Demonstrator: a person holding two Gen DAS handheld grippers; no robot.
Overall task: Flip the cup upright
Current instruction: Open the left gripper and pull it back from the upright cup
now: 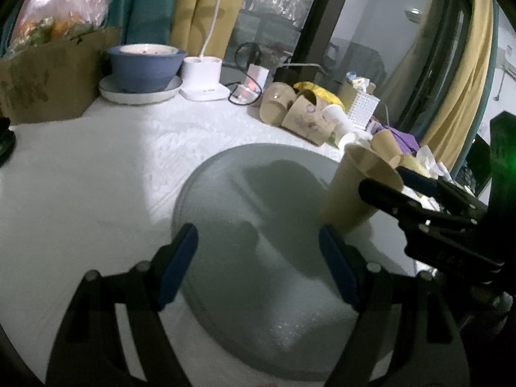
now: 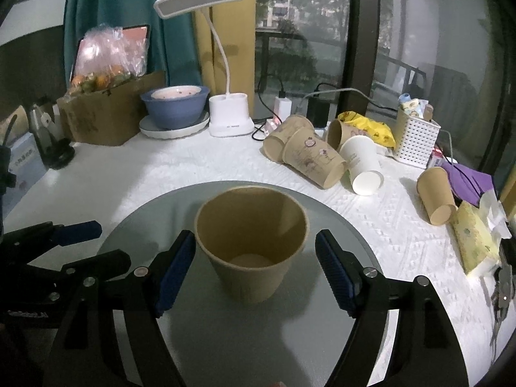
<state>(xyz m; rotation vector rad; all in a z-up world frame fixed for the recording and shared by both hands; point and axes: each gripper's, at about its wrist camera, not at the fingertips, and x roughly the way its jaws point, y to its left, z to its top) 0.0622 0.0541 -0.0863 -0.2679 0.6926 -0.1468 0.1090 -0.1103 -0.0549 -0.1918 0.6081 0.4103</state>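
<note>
Cup [image 2: 251, 245] stands upright, mouth up, on grey tray [image 2: 322, 213], centre of right wrist view; long axis vertical. Flip looks done.

Right gripper [image 2: 254, 267] nearer: cup sits between its fingers [image 2: 175, 267], gap visible each side, no contact. Fingers wide apart, holding nothing.

Left gripper [image 1: 258, 258] over bare tray [image 1: 225, 193]; cup [image 1: 354, 190] at right of left wrist view, outside fingers. Fingers apart, empty.

Likely next: pull right gripper back without clipping rim.

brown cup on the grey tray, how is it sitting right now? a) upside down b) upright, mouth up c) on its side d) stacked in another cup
b: in the right wrist view the brown cup stands on the grey tray with its open mouth up and inner base visible, between the right gripper's open jaws.
</note>
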